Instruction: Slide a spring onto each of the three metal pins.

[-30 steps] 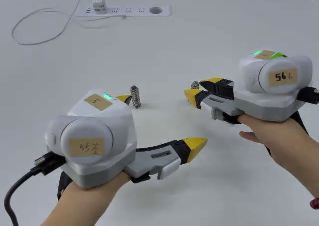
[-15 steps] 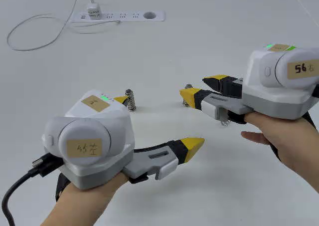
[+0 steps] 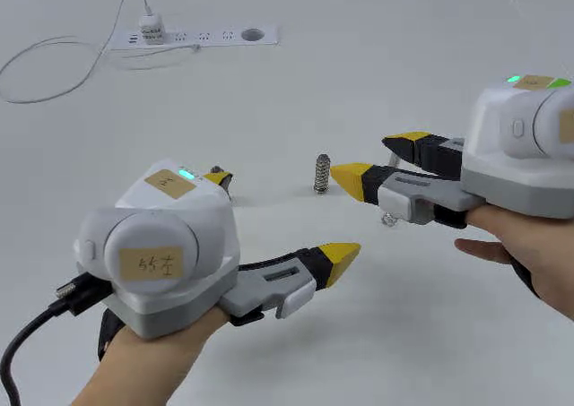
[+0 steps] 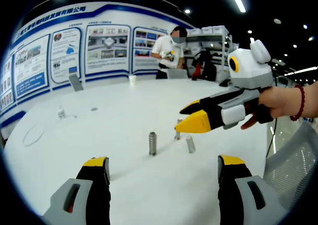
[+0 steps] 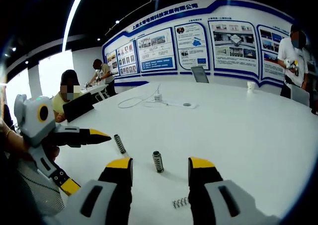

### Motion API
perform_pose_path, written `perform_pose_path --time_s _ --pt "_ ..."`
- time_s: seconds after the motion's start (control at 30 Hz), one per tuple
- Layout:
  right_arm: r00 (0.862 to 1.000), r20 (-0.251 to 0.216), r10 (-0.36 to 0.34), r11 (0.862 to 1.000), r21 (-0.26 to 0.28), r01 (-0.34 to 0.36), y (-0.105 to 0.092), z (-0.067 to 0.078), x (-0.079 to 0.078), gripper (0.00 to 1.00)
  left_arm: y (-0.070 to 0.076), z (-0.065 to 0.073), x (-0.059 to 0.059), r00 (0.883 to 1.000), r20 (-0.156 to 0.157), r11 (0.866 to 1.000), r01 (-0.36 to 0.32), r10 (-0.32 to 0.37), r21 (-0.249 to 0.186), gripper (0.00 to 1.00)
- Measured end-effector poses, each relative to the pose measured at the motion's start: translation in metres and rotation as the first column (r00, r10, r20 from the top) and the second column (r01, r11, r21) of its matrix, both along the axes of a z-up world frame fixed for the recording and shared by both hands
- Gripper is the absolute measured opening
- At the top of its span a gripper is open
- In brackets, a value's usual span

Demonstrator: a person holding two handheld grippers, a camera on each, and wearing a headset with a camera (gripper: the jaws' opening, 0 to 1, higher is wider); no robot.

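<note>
Spring stands just ahead of the right gripper, jaws parted.

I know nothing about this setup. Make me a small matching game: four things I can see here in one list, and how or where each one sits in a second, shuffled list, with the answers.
Things:
1. power strip
2. middle spring
3. loose spring
4. left tongs

Descriptions:
A. lies on its side on the table
B. open, holding nothing
C. at the far side of the table, with a charger plugged in
D. stands upright on the table

Pairs: 1-C, 2-D, 3-A, 4-B
</note>
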State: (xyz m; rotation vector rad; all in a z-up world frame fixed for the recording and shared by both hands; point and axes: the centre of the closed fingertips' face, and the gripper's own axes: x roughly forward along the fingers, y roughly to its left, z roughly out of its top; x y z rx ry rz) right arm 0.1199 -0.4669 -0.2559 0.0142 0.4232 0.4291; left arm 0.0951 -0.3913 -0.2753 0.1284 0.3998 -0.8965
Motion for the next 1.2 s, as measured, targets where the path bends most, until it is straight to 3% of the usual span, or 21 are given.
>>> perform_pose_path --time_s 0.23,0.47,0.7,1.2 --pt "1.0 -0.007 -0.023 1.0 -0.009 0.023 -0.017 0.001 -0.006 0.49 -0.01 -0.005 -0.002 0.999 -0.021 0.999 0.03 -0.029 0.016 0.88" --pt "0.998 -0.016 -0.053 0.999 -0.008 0.053 -0.032 0.0 -0.013 0.51 -0.017 -0.008 0.0 0.999 -0.022 0.999 0.043 -0.043 0.027 0.82" --pt "0.997 -0.021 -0.076 0.997 -0.007 0.076 -0.046 -0.002 -0.02 0.51 -0.029 -0.01 -0.001 0.997 -0.03 0.997 0.069 -0.068 0.019 0.76" --pt "0.995 -0.011 -0.095 0.995 0.019 0.096 -0.067 -0.006 -0.036 0.52 -0.055 -0.027 -0.002 0.991 -0.07 0.993 0.113 -0.112 0.014 0.59"
